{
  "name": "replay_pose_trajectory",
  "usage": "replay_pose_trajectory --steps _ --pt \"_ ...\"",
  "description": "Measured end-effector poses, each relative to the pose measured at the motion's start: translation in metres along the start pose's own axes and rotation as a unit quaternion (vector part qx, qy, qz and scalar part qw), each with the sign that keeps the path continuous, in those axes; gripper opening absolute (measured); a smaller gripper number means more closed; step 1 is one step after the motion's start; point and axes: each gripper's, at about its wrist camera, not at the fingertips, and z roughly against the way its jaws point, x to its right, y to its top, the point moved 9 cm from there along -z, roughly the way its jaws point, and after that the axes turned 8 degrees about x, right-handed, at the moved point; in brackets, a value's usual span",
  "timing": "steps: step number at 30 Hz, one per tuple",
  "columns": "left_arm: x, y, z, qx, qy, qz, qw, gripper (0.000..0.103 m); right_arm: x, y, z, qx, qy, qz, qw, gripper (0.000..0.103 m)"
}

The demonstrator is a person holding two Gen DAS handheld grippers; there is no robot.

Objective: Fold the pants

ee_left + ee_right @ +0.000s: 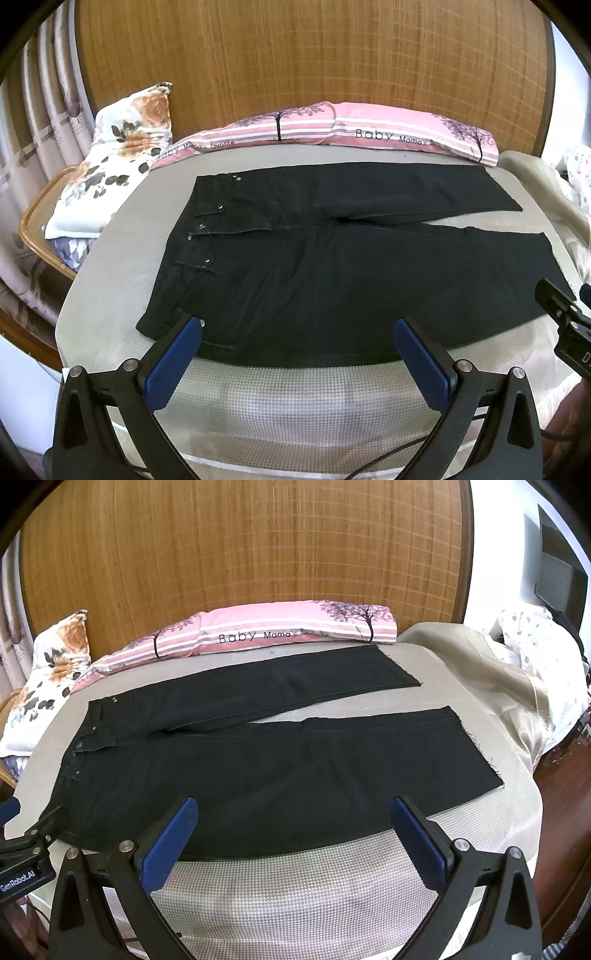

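Black pants point(332, 266) lie spread flat across the bed point(110, 288) in the left wrist view, waistband to the left with its metal buttons showing, both legs running off to the right and splitting apart toward the hems. Left gripper point(297, 332) hovers at the near edge of the pants, jaws wide, blue pads point(173, 363) clear of the cloth and holding nothing. Off at the right edge, part of the right gripper point(565, 325) pokes in, over the near leg's hem end. Behind the pants, a pink pillow point(351, 129) sits against the woven headboard point(295, 55), and a floral pillow point(122, 155) leans at the left. Over to the right wrist view: same pants point(258, 768), waistband left, the far leg angling away from the near one with a wedge of bed point(480, 812) showing between them. Right gripper point(295, 808) hangs over the near leg's edge, jaws wide and empty. Left gripper point(26, 845) shows at the left edge, just by the waistband corner; from here its jaws cannot be made out. Pink pillow point(277, 631) lies beyond, and a beige blanket point(498, 686) is bunched at the right.
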Motion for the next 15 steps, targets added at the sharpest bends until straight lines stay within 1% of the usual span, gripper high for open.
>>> replay_pose_trajectory --steps 15 --pt "-0.0004 -0.0013 -0.0034 -0.004 0.000 -0.005 1.0000 0.103 0.0033 -0.0026 -0.0011 -0.005 0.000 -0.002 1.000 0.103"
